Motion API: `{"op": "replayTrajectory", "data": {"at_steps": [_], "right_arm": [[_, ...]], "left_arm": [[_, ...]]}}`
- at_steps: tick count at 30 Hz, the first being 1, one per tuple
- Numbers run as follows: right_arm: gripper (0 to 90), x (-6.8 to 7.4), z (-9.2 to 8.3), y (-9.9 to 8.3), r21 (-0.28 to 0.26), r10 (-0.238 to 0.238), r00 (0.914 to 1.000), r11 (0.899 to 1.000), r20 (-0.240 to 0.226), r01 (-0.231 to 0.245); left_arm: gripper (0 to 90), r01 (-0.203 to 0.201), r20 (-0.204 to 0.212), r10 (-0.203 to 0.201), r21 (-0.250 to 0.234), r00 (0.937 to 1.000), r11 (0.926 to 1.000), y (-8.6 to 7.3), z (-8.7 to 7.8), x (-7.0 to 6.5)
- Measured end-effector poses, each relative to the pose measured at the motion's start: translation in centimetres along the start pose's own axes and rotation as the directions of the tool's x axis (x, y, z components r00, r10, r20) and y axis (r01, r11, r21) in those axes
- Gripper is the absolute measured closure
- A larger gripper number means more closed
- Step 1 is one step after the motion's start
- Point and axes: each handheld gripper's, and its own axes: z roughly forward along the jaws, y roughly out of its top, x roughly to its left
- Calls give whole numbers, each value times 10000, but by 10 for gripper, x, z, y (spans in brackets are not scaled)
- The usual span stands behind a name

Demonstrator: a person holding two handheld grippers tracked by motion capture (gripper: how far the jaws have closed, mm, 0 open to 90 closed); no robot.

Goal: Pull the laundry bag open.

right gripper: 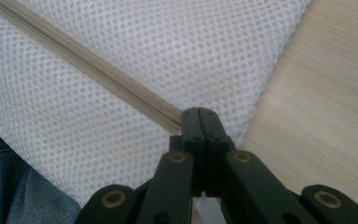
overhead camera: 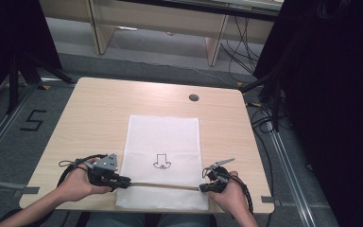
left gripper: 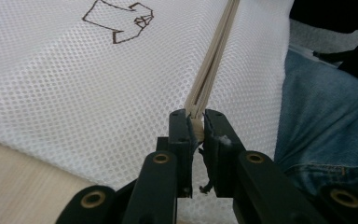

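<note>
Left gripper (left gripper: 196, 122): fingers (left gripper: 179, 135) clamped on the end of the beige zipper band (left gripper: 212, 60), the band's folded edge pinched between the pads. Right gripper (right gripper: 199, 119): fingers (right gripper: 189, 123) pressed together with no gap, right at the other end of the zipper band (right gripper: 88, 63); a grip on the band's tip looks likely, though the pinch itself sits hidden under the closed tips.

Between the two, seen from the high view, band (overhead camera: 163, 185) stretched straight and taut from left gripper (overhead camera: 123, 182) at 9 o'clock to right gripper (overhead camera: 204, 188) at 3 o'clock, crossing the near end of the white mesh laundry bag (overhead camera: 163, 137).

Judged stage: both ends secured and zipper line pulled flat, so preparation done. Zipper teeth appear meshed along the visible length; no slider pull told apart in any view, so whether opening or closing comes next cannot be told. Left to do, probably: working the zipper along, or lifting and folding the bag.

Bag itself: lying flat on the wooden surface (overhead camera: 90, 118), centred, long side running 12 to 6 o'clock, near edge hanging just over the surface's 6 o'clock rim above blue denim (left gripper: 326, 116). Small black shirt-shaped drawing (overhead camera: 161, 162) printed on the mesh just beyond the band. Bag lying thin with no bulge: seemingly nothing inside, though contents cannot be confirmed through the mesh.
</note>
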Motion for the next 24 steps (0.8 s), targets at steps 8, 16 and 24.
{"op": "replayTrajectory", "data": {"at_steps": [8,16,24], "right_arm": [[900,-1,1,0,-100,-207,9997,9997,-85,206],[900,-2,1,0,-123,-209,9998,9997,-76,208],[900,-1,0,1,-12,-19,10000,10000,-71,19]], "left_arm": [[814,-6,-164,4,-81,9999,10000,-1,-8,5],[814,-57,-63,57,36,10000,10000,-4,-6,4],[814,225,-434,-215,210,9988,9995,-13,-17,9]]}}
